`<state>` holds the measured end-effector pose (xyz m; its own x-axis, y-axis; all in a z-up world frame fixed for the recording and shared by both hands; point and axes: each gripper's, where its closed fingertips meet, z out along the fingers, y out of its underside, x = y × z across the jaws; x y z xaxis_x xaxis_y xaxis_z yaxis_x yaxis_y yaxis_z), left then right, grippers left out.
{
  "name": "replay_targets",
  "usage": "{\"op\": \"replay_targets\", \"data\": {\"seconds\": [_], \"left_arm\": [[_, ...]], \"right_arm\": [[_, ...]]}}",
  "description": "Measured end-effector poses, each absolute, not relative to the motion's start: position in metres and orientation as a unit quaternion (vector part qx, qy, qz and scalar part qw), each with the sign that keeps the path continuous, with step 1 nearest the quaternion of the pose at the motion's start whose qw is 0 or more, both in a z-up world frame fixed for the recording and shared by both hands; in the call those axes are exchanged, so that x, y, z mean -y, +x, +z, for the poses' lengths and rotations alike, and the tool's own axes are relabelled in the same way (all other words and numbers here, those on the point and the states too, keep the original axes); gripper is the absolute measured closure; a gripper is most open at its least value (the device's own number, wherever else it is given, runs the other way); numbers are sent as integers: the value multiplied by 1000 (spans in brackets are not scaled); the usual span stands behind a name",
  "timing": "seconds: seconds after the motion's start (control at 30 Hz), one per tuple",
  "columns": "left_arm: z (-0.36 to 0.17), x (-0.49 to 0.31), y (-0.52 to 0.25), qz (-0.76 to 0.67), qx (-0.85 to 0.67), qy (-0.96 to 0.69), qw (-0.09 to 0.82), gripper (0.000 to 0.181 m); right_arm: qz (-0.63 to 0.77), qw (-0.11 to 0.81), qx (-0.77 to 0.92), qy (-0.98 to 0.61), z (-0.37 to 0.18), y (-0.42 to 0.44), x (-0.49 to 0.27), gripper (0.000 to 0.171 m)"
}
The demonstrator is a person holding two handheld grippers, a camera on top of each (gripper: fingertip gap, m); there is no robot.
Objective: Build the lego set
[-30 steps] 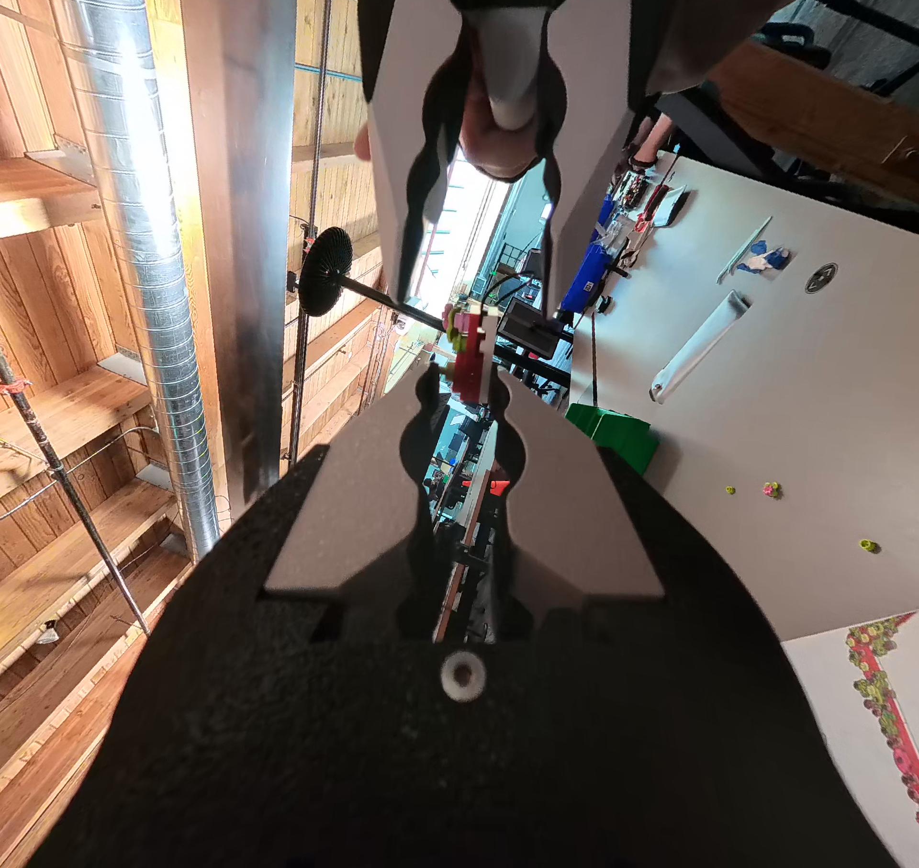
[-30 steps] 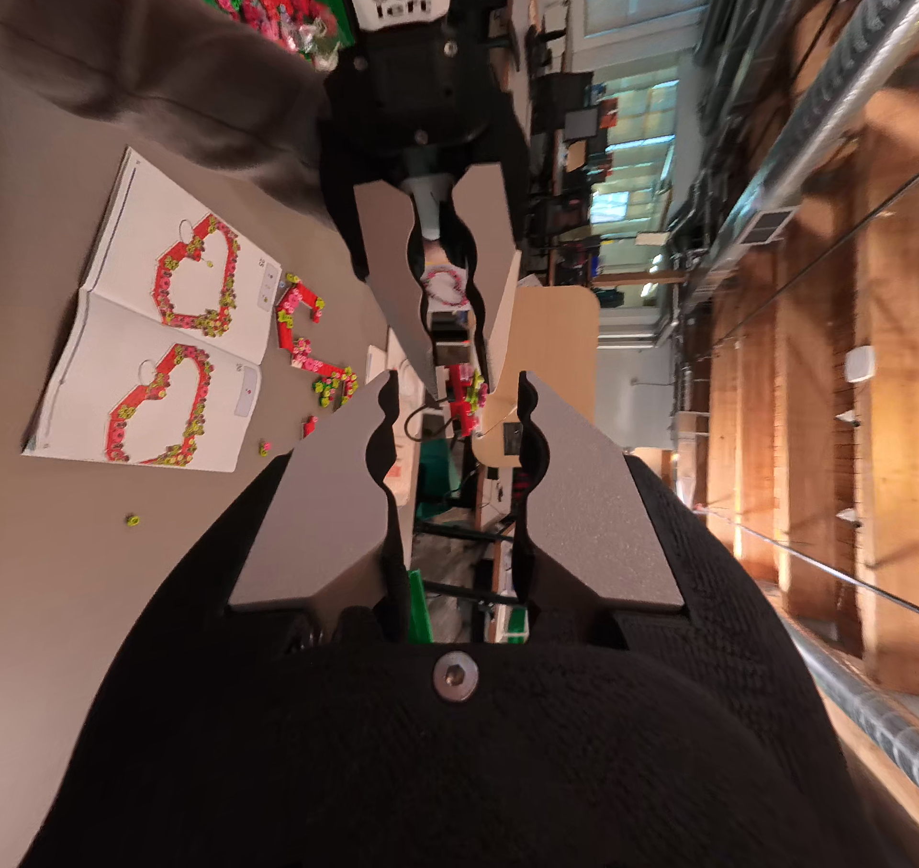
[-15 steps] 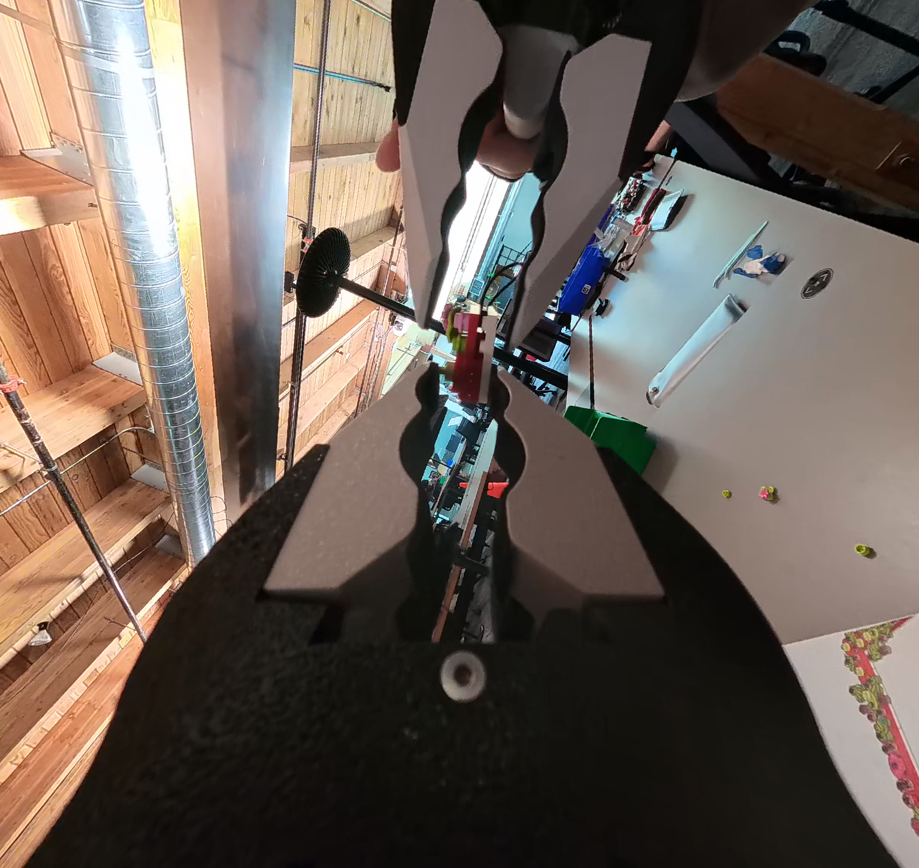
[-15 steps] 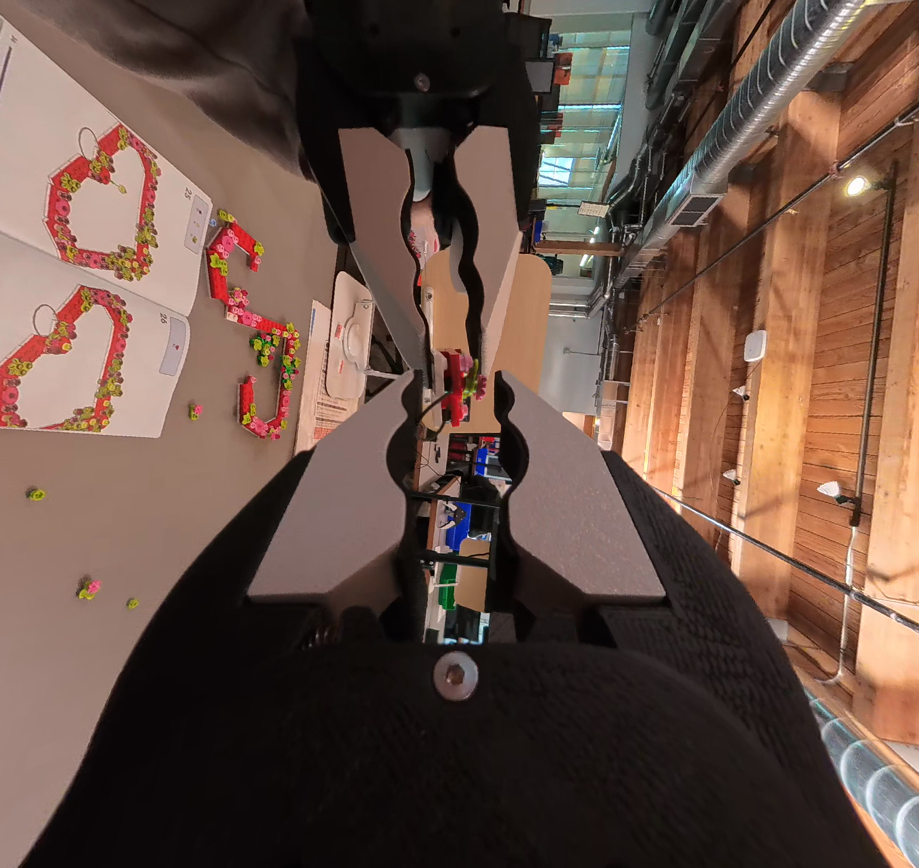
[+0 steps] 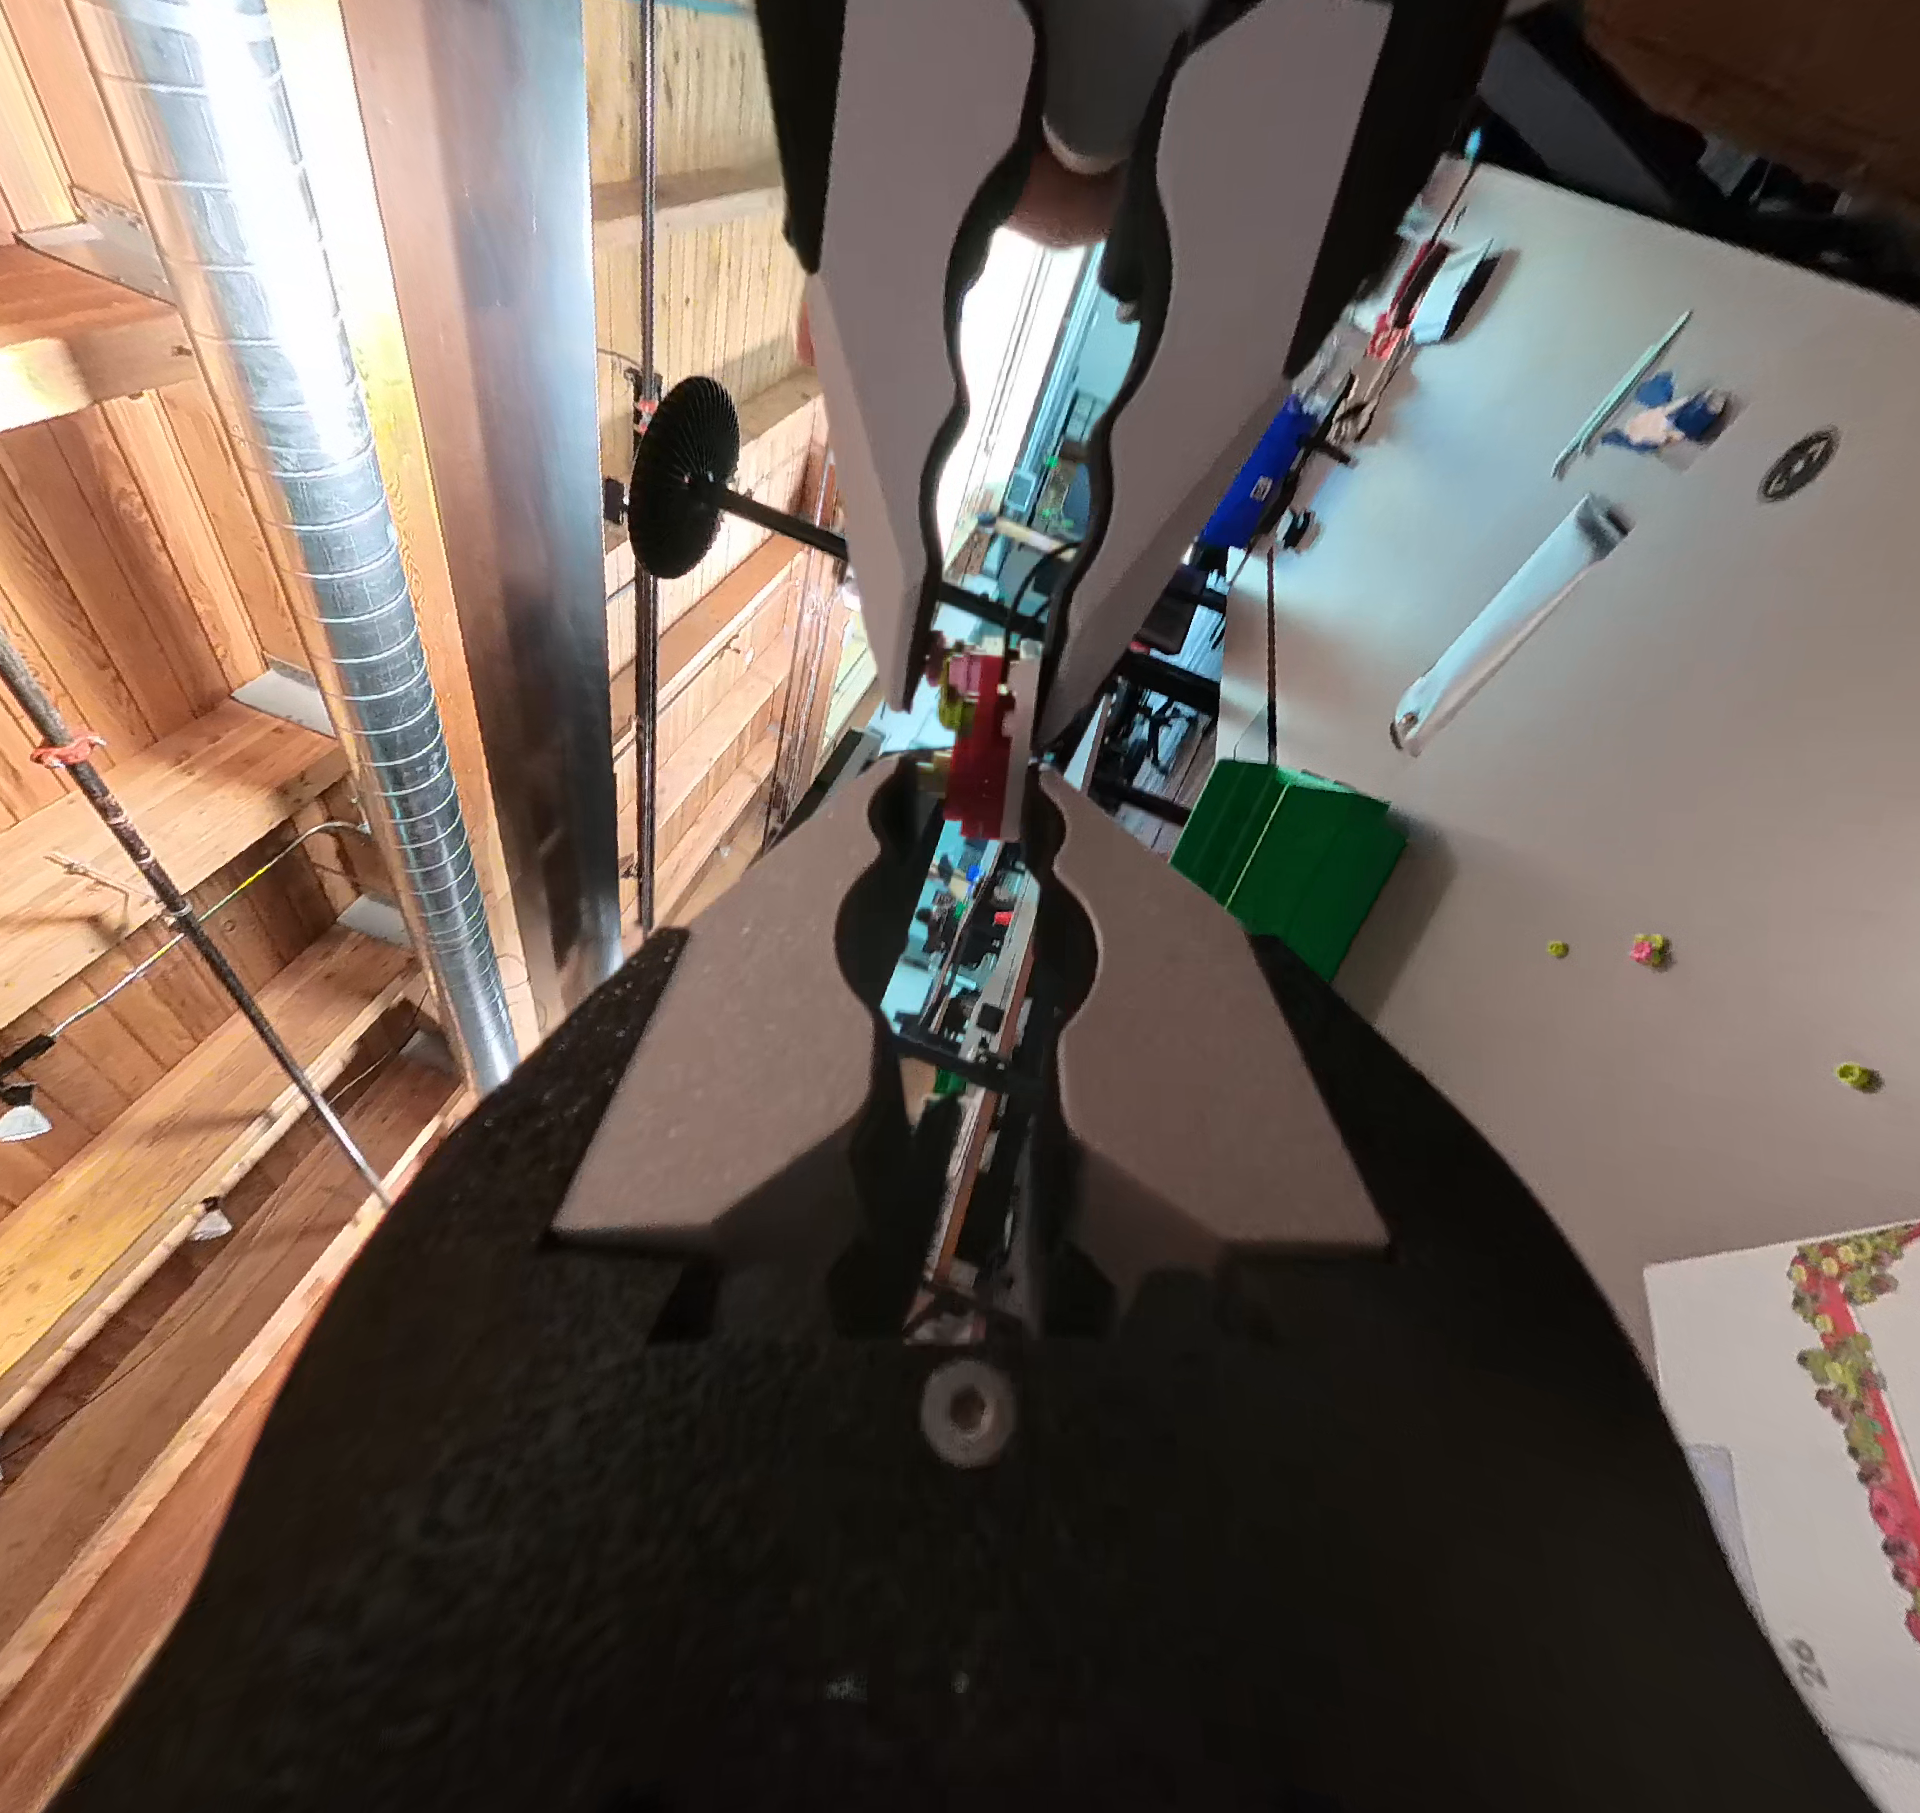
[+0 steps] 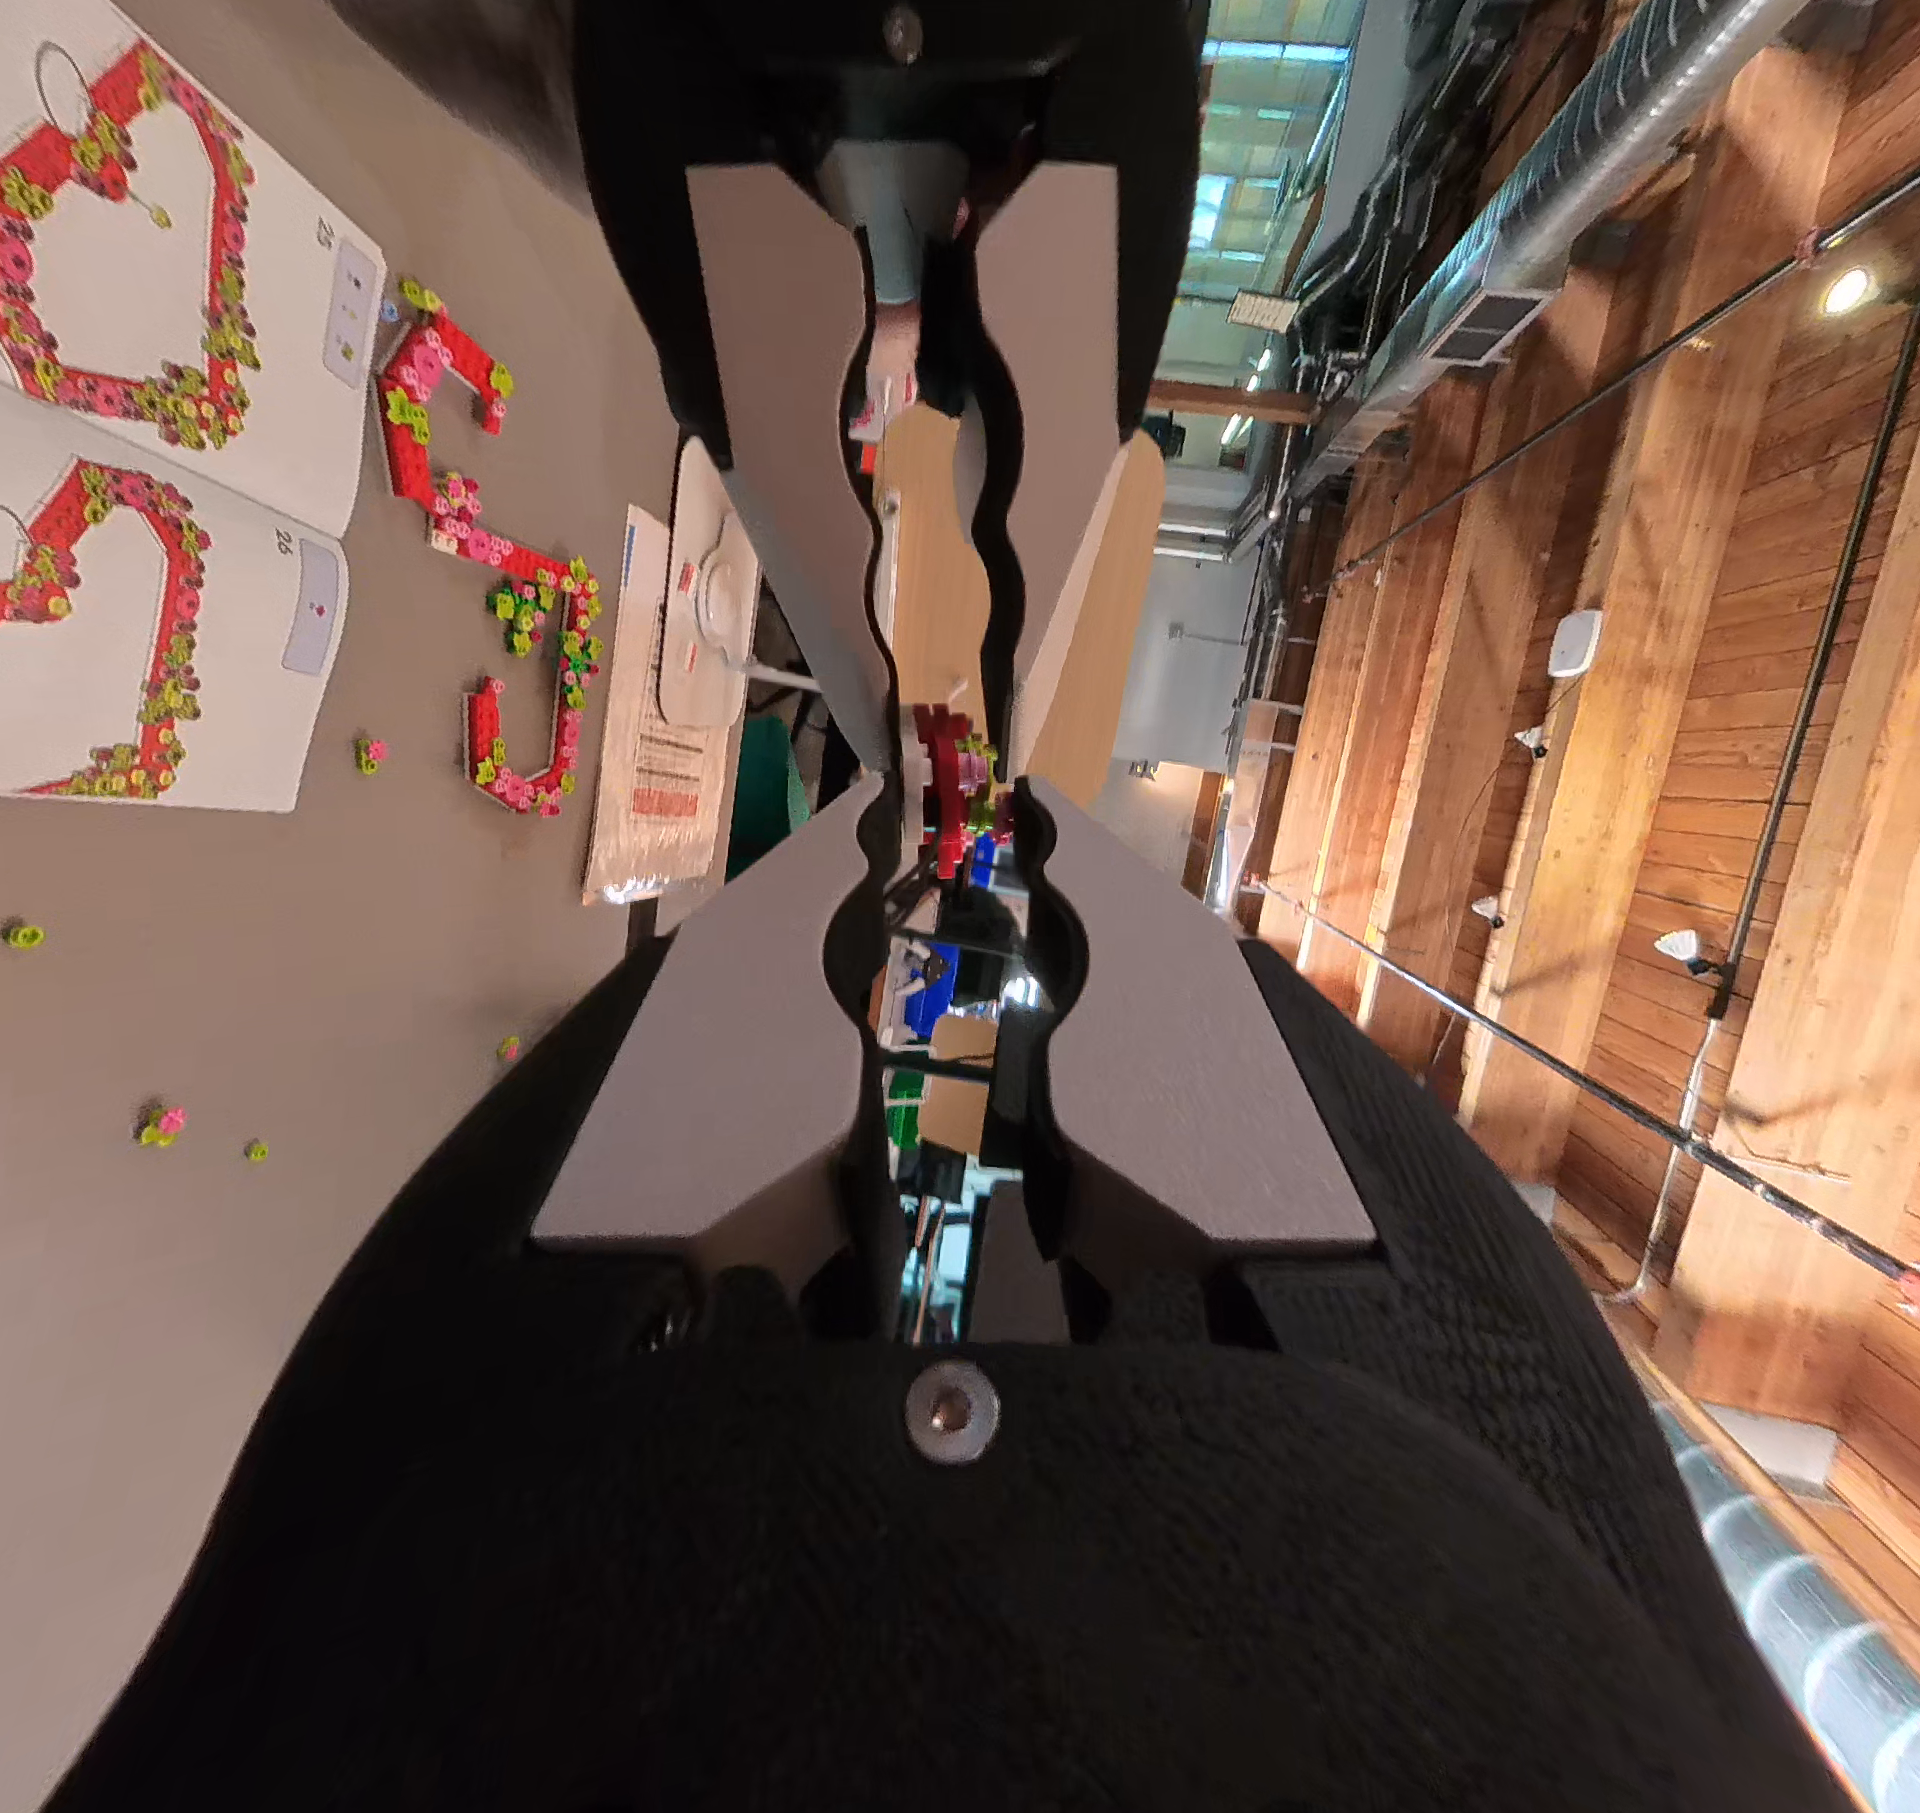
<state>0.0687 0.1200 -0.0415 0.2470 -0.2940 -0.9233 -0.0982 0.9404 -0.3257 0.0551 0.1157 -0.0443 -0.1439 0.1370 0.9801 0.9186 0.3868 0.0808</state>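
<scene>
Two grippers meet tip to tip over the table, and both close on the same small red lego piece (image 5: 980,755), which hangs in mid-air between them. Your left gripper (image 5: 961,776) is clenched on the lower end of that piece; your right gripper (image 6: 951,792) is clamped on the other end, where pink and lime flower studs sit. Held this way from opposite sides, the piece looks braced so that one part can be squeezed onto another without the table taking the load. Whether the join is already seated I cannot tell; the fingers hide it.

Take the open instruction booklet (image 6: 208,516) as your landmark. Just beside its far edge lies the partly built red heart frame (image 6: 488,558), in what looks like separate sections, dotted with flowers. My guess is that the piece you hold belongs on that frame, since the booklet pages show a closed heart. Near the booklet's other edge, a few loose flower studs (image 6: 161,1126) are scattered on the grey table (image 6: 364,984), kept within reach. Beyond the frame lies a clear plastic bag (image 6: 665,703) at the table edge. In the left wrist view a green box (image 5: 1288,859) stands well apart from the booklet.

Keep both grips square, or the piece may twist.
</scene>
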Motion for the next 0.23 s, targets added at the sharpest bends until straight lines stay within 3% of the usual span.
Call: {"op": "replay_targets", "data": {"seconds": [0.03, 0.23], "left_arm": [[-42, -122, 70, -52, -612, -165, 772, 164], [-47, -128, 75, -5, -618, -182, 765, 164]], "right_arm": [[-388, 508, 652, -407, -45, 56, -117, 153], [-433, 473, 640, -424, -50, 64, -125, 153]]}}
